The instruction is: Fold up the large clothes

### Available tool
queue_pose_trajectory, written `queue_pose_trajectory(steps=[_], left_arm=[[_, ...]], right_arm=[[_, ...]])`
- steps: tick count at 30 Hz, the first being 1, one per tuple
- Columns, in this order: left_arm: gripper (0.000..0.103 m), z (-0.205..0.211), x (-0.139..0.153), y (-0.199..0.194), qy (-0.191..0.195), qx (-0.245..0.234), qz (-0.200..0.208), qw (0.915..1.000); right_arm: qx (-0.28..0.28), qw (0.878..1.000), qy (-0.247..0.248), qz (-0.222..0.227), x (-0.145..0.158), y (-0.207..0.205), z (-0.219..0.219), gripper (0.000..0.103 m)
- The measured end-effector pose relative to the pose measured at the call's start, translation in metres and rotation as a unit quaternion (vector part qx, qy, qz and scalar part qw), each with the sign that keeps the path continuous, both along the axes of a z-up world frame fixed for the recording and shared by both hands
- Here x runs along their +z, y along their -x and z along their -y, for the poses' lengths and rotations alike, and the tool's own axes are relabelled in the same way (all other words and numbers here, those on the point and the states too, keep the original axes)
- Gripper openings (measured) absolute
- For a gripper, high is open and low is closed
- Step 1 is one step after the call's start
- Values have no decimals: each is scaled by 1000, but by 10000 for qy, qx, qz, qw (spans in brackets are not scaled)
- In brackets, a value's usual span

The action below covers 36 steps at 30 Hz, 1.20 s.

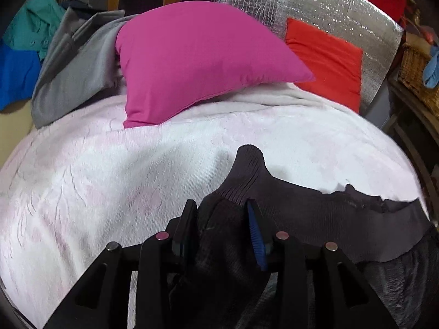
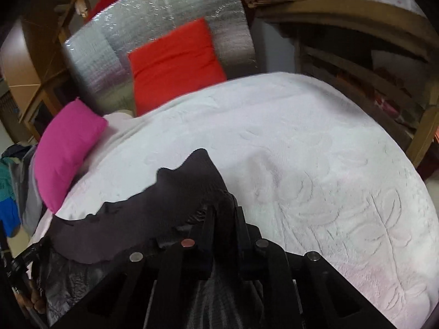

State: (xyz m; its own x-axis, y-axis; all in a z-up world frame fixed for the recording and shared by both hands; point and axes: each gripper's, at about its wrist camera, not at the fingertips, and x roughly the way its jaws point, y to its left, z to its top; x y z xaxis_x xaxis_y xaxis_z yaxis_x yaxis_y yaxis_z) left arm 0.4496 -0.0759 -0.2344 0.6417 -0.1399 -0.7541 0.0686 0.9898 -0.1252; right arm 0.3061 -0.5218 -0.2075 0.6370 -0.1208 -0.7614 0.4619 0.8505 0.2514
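While the dark knitted garment [image 1: 315, 213] is stretched along the near edge of the white bedspread [image 1: 137, 178], both corners are pinched: the left gripper [image 1: 222, 219] is clenched on a thick bunch of the ribbed fabric, and the right gripper [image 2: 223, 216] is closed tight on a thinner fold. A slip is judged most likely at the right, where little cloth is caught between the jaws; if the span is pulled taut, that corner could be lost and the fold spoiled. The bulky wad at the left could also be shed unevenly. Should the garment be carried far, the pink pillow [image 1: 197, 60] could be brushed, though it lies well apart.
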Motion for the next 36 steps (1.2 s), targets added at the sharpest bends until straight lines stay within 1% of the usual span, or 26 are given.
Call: queue_pose_trajectory(steps=[2,3,4,5,7,9,10,12,13,14,15,16,19,21,22,24,26,27,28,29,30,31,32,33,34,36], left_arm=[[43,2,-9,-6,-37,-48,-239,9997],[44,2,-14,-9,-36,-54,-386,9992],[48,0,-17,-11,-40,-16,-565,9984],[51,-2,-18,-11,-29,12,-626,9980],[53,-7,-13,-6,11,52,-546,9985],[59,-13,1,4,-88,146,-330,9993],[65,-16,7,9,-118,176,-221,9995],[71,-25,23,25,-139,227,98,9996],[77,-29,28,32,-142,220,165,9995],[80,-32,30,38,-131,194,195,9995],[81,-35,33,44,-105,142,218,9996],[81,-39,34,51,-91,74,211,9997],[81,-53,30,65,-122,-76,-26,9999],[81,-67,24,72,32,-51,-244,9997],[81,-76,21,76,192,-29,-353,9992],[81,-94,10,84,656,71,-648,9957],[81,-103,0,90,1030,154,-880,9907],[81,-105,-4,91,1150,154,-965,9885],[81,-104,-9,91,1192,144,-1044,9873],[81,-102,-13,88,1104,165,-1138,9872],[79,-100,-16,87,1041,183,-1156,9877],[66,-98,-18,85,1010,177,-1151,9881],[46,-93,-21,82,1073,92,-1162,9874],[37,-90,-21,80,1141,18,-1164,9866],[28,-86,-21,78,1166,-66,-1143,9866],[24,-74,-16,76,811,-138,-894,9926]], right_arm=[[-109,9987,-94,-492,-28,-9,8,13],[-79,9979,-203,-602,-35,-13,10,13],[-83,9977,-290,-600,-35,-12,12,14],[-109,9979,-321,-551,-31,-9,13,16],[-138,9979,-427,-458,-23,0,16,19],[-253,9972,-520,-476,-18,13,22,31],[-324,9969,-574,-428,-19,14,22,33],[-391,9966,-688,-248,-10,31,25,38],[-376,9967,-694,-186,-7,37,22,42],[-348,9971,-668,-92,-2,48,20,59],[-345,9974,-624,-43,1,52,17,76],[-358,9980,-521,15,4,62,15,77],[-346,9984,-446,-34,7,79,14,77],[-348,9970,-685,-104,1,86,20,77],[-328,9959,-834,-129,-3,90,22,77],[-275,9948,-971,-118,-7,94,23,77],[-214,9956,-898,-124,-11,92,20,77],[-190,9964,-807,-172,-14,88,16,78],[-167,9969,-722,-268,-18,83,13,77],[-158,9970,-681,-342,-22,80,11,76],[-145,9968,-611,-485,-27,75,7,69],[-124,9968,-556,-556,-29,73,5,63],[-85,9972,-424,-602,-29,71,0,54],[-59,9981,-262,-557,-25,70,-4,35],[-30,9990,-70,-438,-17,70,-9,28],[-144,9996,75,-217,-7,73,-13,21]])
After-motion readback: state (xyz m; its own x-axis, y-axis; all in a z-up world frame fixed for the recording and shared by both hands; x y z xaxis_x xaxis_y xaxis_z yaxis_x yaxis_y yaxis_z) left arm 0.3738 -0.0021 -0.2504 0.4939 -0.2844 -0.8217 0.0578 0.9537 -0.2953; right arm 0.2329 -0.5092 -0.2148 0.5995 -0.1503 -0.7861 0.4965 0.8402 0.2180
